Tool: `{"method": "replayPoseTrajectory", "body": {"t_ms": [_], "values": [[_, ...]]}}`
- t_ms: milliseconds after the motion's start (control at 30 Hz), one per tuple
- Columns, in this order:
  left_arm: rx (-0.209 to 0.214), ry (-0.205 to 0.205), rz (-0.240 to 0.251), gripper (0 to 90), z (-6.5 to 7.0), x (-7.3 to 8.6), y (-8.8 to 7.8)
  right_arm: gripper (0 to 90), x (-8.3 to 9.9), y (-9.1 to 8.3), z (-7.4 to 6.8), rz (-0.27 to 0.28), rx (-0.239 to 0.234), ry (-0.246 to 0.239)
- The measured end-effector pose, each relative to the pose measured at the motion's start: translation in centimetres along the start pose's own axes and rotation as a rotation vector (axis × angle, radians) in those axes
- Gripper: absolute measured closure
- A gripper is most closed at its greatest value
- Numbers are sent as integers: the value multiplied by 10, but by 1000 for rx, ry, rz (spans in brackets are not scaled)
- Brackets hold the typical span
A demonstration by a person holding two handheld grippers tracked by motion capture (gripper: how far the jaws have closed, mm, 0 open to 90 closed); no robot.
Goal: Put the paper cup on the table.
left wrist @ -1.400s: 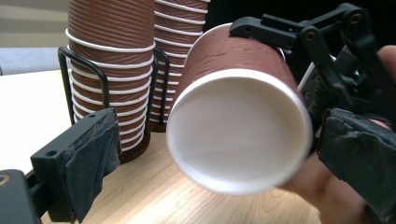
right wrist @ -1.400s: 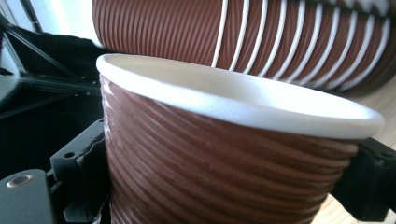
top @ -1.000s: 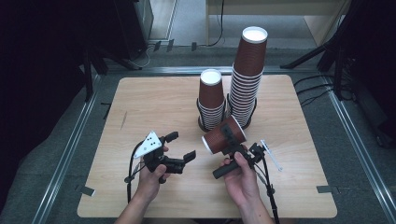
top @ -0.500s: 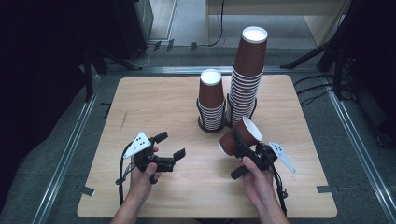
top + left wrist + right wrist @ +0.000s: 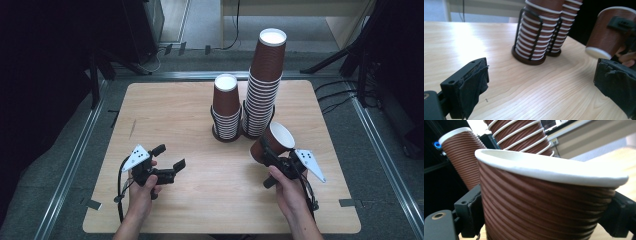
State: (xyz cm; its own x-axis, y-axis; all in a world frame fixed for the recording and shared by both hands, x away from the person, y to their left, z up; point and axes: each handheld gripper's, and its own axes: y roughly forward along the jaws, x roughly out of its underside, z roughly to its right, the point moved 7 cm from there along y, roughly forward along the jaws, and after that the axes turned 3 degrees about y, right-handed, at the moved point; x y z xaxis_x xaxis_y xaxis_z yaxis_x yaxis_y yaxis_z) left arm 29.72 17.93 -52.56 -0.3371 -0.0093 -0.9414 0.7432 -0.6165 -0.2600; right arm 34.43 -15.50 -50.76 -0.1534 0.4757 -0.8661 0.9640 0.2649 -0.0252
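My right gripper (image 5: pixel 264 151) is shut on a brown ribbed paper cup (image 5: pixel 271 142) with a white rim, held tilted above the table's right side, mouth facing up and right. In the right gripper view the cup (image 5: pixel 544 202) sits squeezed between both jaws. My left gripper (image 5: pixel 169 161) hovers low over the front left of the table, open with nothing between its pads (image 5: pixel 475 82). The left gripper view shows the held cup (image 5: pixel 607 32) at upper right. A short cup stack (image 5: pixel 226 107) and a tall cup stack (image 5: pixel 264 85) stand in black wire holders at mid-table.
The wooden table (image 5: pixel 175 115) has bare wood on its left half and along the front. A metal rail frames it, with dark floor, cables and stand legs (image 5: pixel 345 55) beyond the edges. The two stacks (image 5: pixel 536 27) stand close ahead of the left gripper.
The right hand has carried the cup to the right, and its mouth has turned up and to the right. The left hand has drifted left and slightly lower, jaws still open.
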Motion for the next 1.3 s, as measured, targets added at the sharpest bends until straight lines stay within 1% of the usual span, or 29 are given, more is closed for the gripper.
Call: {"method": "replayPoseTrajectory", "body": {"t_ms": [100, 167, 233, 367, 467, 500, 600, 667, 700, 833, 867, 933, 1000, 1067, 1167, 1233, 1267, 1300], "values": [[-17, 3, -10, 1, -5, 4, -3, 106, -5, 2, 5, 20, 14, -51], [-33, 6, -15, 1, -8, 8, -6, 106, -8, 4, 9, 26, 28, -73], [-46, 5, -24, 1, -11, 12, -9, 106, -10, 6, 14, 35, 41, -84], [-72, 2, -35, 1, -18, 18, -15, 106, -12, 9, 22, 48, 60, -145], [-95, 4, -42, 1, -24, 22, -22, 106, -14, 11, 27, 51, 61, -153], [-101, 5, -48, 1, -27, 23, -25, 106, -16, 12, 29, 56, 62, -171], [-128, -12, -53, 1, -36, 28, -33, 106, -20, 12, 33, 62, 65, -189], [-148, -36, -50, 1, -42, 30, -40, 105, -22, 11, 39, 69, 85, -215], [-153, -44, -45, 1, -44, 30, -42, 105, -23, 12, 43, 66, 105, -234], [-177, -55, -38, 1, -49, 31, -52, 105, -26, 13, 56, 65, 151, -285], [-180, -54, -41, 1, -51, 33, -54, 105, -27, 14, 59, 68, 162, -310], [-189, -60, -44, 1, -55, 36, -59, 105, -28, 14, 62, 66, 173, -332], [-199, -67, -48, 1, -59, 40, -64, 105, -27, 14, 66, 62, 181, -375], [-214, -74, -48, 1, -65, 42, -71, 105, -26, 14, 69, 53, 190, -408], [-234, -94, -49, 1, -72, 45, -77, 105, -24, 16, 75, 35, 210, -421], [-247, -113, -52, 1, -77, 48, -81, 104, -21, 18, 81, 11, 244, -440], [-251, -112, -59, 1, -79, 49, -82, 103, -19, 18, 83, 0, 263, -448], [-255, -109, -62, 1, -79, 50, -83, 103, -16, 19, 84, -7, 264, -453]]}}
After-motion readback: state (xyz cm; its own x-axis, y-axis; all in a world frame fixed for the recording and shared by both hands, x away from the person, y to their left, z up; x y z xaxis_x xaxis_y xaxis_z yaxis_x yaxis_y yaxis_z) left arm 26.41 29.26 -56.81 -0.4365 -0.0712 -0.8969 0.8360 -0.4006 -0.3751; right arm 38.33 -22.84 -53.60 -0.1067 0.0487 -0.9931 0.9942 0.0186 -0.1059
